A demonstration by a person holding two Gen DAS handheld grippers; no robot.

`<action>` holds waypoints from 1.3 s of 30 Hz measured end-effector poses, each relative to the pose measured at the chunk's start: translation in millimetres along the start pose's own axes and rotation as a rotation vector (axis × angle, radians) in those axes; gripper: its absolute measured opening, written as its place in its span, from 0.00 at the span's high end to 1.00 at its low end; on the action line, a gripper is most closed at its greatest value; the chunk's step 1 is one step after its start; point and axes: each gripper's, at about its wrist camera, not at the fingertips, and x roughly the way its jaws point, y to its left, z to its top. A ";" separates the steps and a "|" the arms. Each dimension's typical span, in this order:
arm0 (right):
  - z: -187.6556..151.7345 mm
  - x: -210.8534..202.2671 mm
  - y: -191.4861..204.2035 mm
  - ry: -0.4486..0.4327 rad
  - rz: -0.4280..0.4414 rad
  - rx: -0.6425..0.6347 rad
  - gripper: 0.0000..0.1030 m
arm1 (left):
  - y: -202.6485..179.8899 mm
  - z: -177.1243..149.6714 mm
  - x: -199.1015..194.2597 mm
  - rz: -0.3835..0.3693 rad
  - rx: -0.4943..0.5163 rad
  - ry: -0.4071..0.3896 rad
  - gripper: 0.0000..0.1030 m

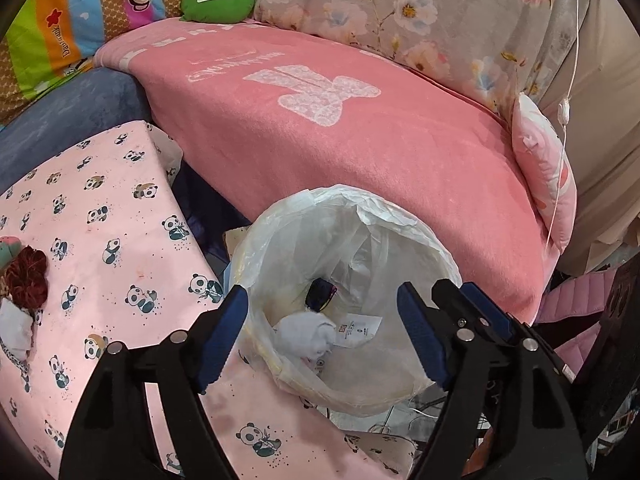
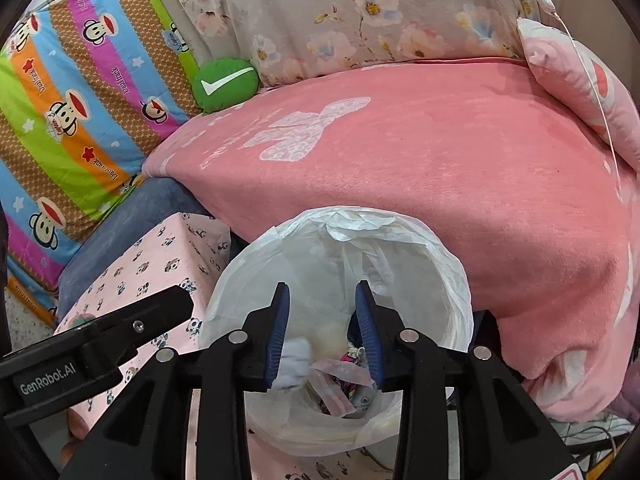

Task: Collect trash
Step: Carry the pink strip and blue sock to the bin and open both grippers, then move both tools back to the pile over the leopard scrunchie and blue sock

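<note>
Both hand-held grippers, left [image 1: 322, 336] and right [image 2: 322, 334], hang released and empty over the lined bin [image 1: 400, 224]; the tissue [image 1: 306, 334] lies below them inside, so next probably fetch more trash

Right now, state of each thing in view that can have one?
left gripper: open, nothing between fingers
right gripper: open, nothing held
trash bin: uncovered, liner folded over the rim
white wad: lying inside the bin
paper tag: inside the bin
dark red scrunchie: on panda-print cloth, uncollected
</note>
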 end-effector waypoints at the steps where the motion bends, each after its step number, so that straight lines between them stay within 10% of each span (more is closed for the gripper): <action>1: 0.2 -0.1 -0.6 0.000 0.000 0.000 0.66 | 0.0 0.1 0.5 0.001 0.002 0.002 0.29; 39: -32.5 8.6 113.0 0.074 0.106 -0.192 0.52 | 138.2 -39.0 -48.5 0.144 -0.259 -0.026 0.29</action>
